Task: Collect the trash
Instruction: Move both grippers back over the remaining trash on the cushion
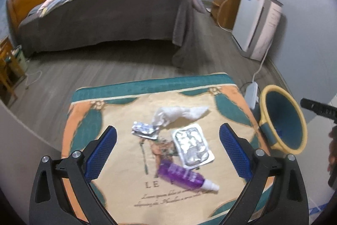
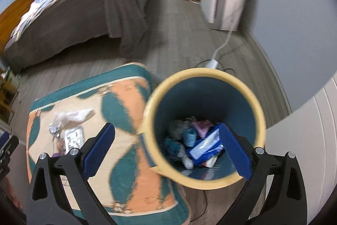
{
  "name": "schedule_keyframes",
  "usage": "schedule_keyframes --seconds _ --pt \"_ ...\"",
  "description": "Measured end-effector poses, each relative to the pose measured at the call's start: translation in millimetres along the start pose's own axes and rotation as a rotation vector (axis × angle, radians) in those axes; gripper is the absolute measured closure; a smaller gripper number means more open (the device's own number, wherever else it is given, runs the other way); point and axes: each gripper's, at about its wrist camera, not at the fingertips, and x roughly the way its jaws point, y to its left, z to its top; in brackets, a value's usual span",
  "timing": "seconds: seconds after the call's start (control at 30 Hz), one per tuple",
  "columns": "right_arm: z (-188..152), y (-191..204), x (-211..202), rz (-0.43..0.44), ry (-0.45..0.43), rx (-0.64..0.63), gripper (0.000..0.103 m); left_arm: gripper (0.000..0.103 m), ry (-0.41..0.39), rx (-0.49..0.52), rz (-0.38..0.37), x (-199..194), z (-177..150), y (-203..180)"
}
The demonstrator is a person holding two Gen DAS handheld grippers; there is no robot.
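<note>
Left gripper hanging over cushion, jaws standing wide apart, empty. Tissue, foil wrapper, blister pack, purple bottle lying there (close together). Right gripper gaping, empty, hovering above bin holding trash.

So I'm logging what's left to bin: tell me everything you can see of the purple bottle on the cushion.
The small translucent purple plastic bottle lies on its side on the patterned teal-and-orange cushion, white nozzle cap pointing lower right. It looks capped, with a pale, blurred label. Its upper end sits by the silver blister pack; contact unclear. Neither gripper touches it.
</note>
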Motion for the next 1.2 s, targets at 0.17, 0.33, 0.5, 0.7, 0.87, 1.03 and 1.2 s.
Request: schedule_keyframes --seconds 0.17,0.33,0.5,0.7,0.87,1.03,1.2 --pt "1 43 4 0.035 0.012 -0.05 0.006 0.006 -0.011 -0.021 0.018 -3 -5 24" --pt "-5 81 14 0.069 0.067 -0.071 0.006 0.006 -0.021 -0.003 0.059 -7 -10 46" --pt "-15 118 25 0.085 0.101 -0.129 0.006 0.006 0.003 -0.033 0.064 -7 -14 70" --pt "-31 166 41 0.063 0.145 -0.267 0.006 0.006 0.01 -0.069 0.081 -3 -14 93" --pt "-38 189 61 0.06 0.184 -0.298 0.006 0.006 0.026 -0.12 0.066 4 -5 103" --pt "-36 200 88 0.097 0.214 -0.266 0.006 0.006 -0.005 -0.041 0.111 11 5 103" --pt "-41 209 118 0.093 0.245 -0.29 0.006 0.006 0.028 -0.001 0.064 40 11 111"
